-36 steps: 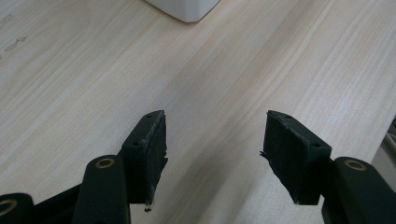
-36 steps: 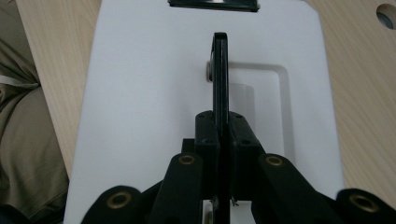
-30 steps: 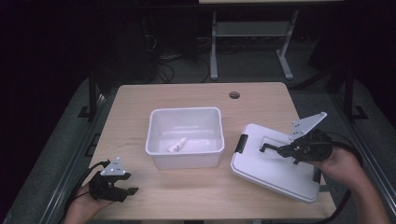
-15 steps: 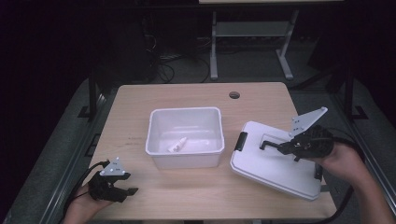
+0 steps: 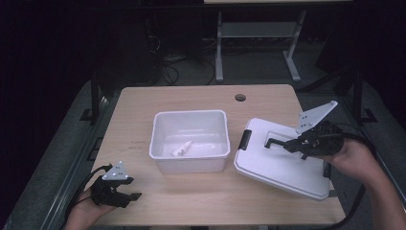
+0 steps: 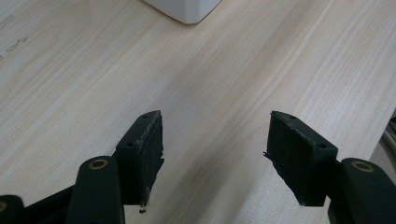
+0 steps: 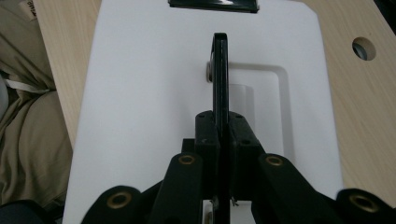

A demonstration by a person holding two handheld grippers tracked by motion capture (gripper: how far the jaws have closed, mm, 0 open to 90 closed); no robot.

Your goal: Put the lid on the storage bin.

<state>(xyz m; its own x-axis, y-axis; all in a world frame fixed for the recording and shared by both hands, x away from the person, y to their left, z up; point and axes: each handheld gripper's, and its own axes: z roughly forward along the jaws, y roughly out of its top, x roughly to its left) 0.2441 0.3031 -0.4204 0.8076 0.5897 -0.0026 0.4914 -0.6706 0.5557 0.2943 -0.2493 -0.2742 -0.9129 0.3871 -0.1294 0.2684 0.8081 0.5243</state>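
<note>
In the right gripper view we see the right gripper (image 7: pixel 219 135) with its 2 jaws pressed tight on the thin black handle (image 7: pixel 220 88) of the flat white plastic lid (image 7: pixel 140 93), which stands edge-on up the middle of the frame. In the high view that lid (image 5: pixel 277 163) sits at the right of the pale wooden desk (image 5: pixel 191 100), tilted, with its right side lifted under the gripper (image 5: pixel 292 143).

The left gripper (image 6: pixel 215 154) has its jaws standing apart over bare wood; they have just been opening, with nothing between them. In the high view it (image 5: pixel 129 195) rests at the lower left of the desk.

At centre stands the open white plastic bin (image 5: pixel 189 140), with 1 small white object (image 5: pixel 182 149) inside it.
</note>
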